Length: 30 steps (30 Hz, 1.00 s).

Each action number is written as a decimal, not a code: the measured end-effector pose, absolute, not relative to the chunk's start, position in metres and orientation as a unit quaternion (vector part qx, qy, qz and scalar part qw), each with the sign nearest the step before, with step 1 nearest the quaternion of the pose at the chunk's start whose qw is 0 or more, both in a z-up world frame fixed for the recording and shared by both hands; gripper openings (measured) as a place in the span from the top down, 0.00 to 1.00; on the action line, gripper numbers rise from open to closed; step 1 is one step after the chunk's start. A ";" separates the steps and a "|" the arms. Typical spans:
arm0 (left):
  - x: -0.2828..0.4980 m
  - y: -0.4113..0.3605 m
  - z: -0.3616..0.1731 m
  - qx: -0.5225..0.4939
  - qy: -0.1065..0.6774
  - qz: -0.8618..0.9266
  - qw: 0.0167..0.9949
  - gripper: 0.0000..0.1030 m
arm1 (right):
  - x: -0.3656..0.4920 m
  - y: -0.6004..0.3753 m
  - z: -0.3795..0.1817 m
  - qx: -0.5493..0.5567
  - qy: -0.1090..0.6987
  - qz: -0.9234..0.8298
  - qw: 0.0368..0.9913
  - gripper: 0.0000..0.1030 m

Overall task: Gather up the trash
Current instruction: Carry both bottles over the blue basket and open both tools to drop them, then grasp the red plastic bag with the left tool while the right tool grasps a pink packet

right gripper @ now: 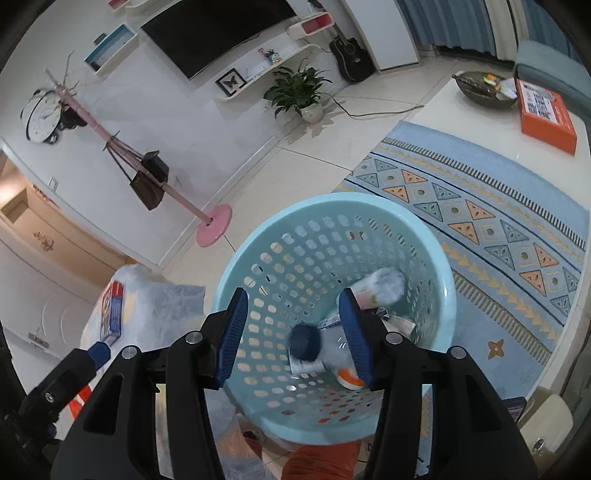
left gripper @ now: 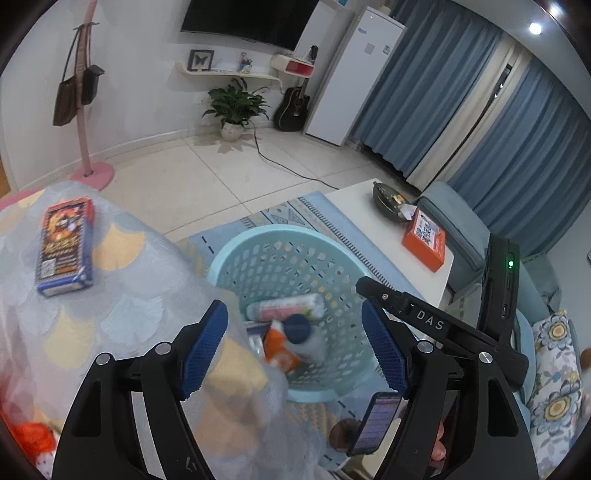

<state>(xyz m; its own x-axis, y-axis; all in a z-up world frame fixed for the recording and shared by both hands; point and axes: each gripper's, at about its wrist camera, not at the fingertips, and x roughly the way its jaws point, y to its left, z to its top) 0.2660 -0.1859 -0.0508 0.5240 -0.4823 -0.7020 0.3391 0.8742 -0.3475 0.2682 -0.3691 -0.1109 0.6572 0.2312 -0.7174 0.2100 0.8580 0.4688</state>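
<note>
Both grippers are held with jaws spread wide and nothing between the blue pads. Seen through its own camera, the right gripper (right gripper: 293, 332) is poised directly above a pale blue perforated basket (right gripper: 436, 258), looking down into it. Between the jaws, lower down, a bottle (right gripper: 314, 349) with a dark blue cap is seen blurred inside the basket, free of both pads. Beside it lie a pale tube (right gripper: 380, 286) and an orange-and-white wrapper (right gripper: 349, 376).

The left gripper (left gripper: 293, 345) is held just left of the basket (left gripper: 332, 236), partly above a cloth (left gripper: 122, 314) with a pale scale pattern in blue and yellow. On that cloth, to the far left, a red and blue box (left gripper: 65, 245) is lying flat, well apart from the basket. The right gripper's black body (left gripper: 439, 325), marked DAS, is seen crossing in from the right, over the basket's rim.

The basket is set on a blue patterned rug (right gripper: 480, 206). Further right, a white table (right gripper: 461, 107) carries a dark bowl (right gripper: 480, 90) and an orange box (right gripper: 546, 116). A phone (left gripper: 376, 422) with a lit screen is seen near the bottom of the left view.

Against the far wall are a potted plant (right gripper: 299, 90), a black guitar (right gripper: 351, 55), a television (right gripper: 218, 31) and a pink coat stand (right gripper: 214, 225) with bags hung on it. Blue curtains (left gripper: 517, 129) are drawn at the right.
</note>
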 end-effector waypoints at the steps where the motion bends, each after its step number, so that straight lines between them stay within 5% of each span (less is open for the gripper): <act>1: 0.261 -0.181 -0.049 -0.085 0.424 -0.235 0.870 0.29 | 0.265 -0.364 -0.107 0.259 0.413 0.009 0.873 0.53; 19: 0.142 -0.023 0.013 -0.113 0.335 -0.148 0.924 0.29 | 0.200 -0.228 -0.025 0.162 0.367 0.134 0.906 0.51; 30: 0.099 0.114 -0.015 -0.160 0.378 -0.026 0.911 0.27 | 0.140 -0.097 -0.024 0.069 0.383 0.271 0.881 0.50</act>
<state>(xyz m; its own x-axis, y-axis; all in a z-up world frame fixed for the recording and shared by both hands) 0.0993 0.1136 -0.0154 0.7125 -0.1691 -0.6810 -0.0725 0.9476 -0.3112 0.1401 -0.0970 -0.0244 0.5607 0.5294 -0.6367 -0.4242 0.8440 0.3282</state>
